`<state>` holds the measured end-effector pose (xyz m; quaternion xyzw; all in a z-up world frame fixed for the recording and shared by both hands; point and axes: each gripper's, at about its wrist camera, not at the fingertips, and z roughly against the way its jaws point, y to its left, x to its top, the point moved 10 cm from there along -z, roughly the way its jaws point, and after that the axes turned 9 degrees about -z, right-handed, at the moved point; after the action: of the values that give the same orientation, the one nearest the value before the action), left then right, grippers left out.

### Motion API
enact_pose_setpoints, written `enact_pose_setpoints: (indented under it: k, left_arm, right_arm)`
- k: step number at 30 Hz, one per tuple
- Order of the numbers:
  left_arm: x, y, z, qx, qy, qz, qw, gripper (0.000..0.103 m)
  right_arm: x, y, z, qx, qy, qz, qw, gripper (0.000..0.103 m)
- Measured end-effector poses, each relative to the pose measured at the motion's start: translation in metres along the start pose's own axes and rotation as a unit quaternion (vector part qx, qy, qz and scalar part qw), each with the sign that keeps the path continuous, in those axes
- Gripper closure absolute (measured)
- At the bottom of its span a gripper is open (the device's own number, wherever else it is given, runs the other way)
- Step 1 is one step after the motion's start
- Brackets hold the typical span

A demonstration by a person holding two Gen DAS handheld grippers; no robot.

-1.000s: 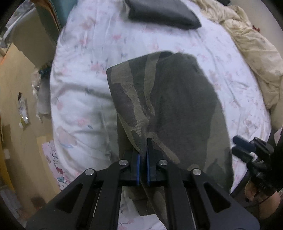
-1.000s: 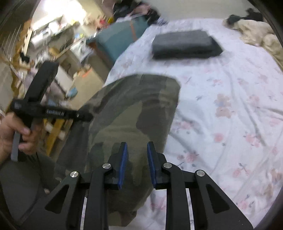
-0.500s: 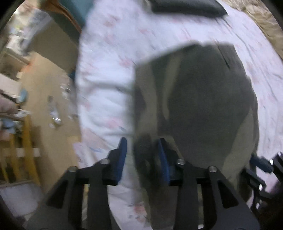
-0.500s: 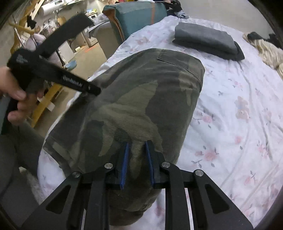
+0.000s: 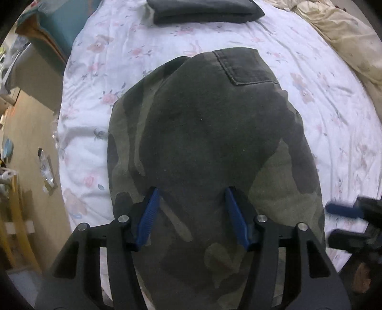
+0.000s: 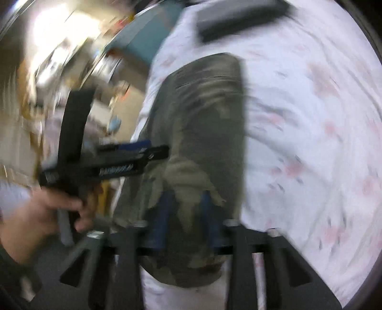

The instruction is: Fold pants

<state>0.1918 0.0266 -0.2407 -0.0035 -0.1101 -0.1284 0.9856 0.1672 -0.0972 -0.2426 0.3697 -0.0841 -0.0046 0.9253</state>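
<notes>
We see pants (image 5: 210, 152) folded flat at bed's (image 5: 322, 95) near edge. Left gripper (image 5: 191, 209) and right gripper (image 6: 188, 209) just opened, jaws spread, cloth released. Fold laid; next we likely regrip for another fold.

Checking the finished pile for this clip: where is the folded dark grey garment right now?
The folded dark grey garment lies on the floral bedsheet at the top of the left wrist view, beyond the camouflage pants; a cream blanket is bunched to its right.
</notes>
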Motion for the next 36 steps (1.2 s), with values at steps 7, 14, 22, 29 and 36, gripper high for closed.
enact_pose_setpoints:
  k: [7, 14, 22, 29, 36]
  left_arm:
    - [0.006, -0.002, 0.0, 0.004, 0.006, 0.005, 1.0, 0.047]
    - [0.006, 0.001, -0.001, -0.001, 0.015, 0.01, 0.9998, 0.047]
    - [0.019, 0.011, 0.017, -0.014, -0.026, 0.051, 0.9983, 0.047]
    - [0.04, 0.008, 0.047, -0.054, -0.099, 0.079, 0.9904, 0.048]
    - [0.054, 0.055, 0.076, -0.014, -0.176, 0.16, 0.9711, 0.039]
  right_arm:
    - [-0.03, -0.039, -0.033, 0.043, 0.065, -0.146, 0.986, 0.018]
    - [-0.059, -0.019, -0.063, 0.103, 0.067, -0.19, 0.974, 0.012]
    - [-0.034, 0.025, -0.02, 0.049, -0.018, -0.088, 0.995, 0.075]
    - [0.043, 0.012, 0.046, 0.048, -0.01, -0.032, 0.998, 0.076]
    - [0.088, -0.108, 0.06, 0.001, 0.011, -0.129, 0.992, 0.074]
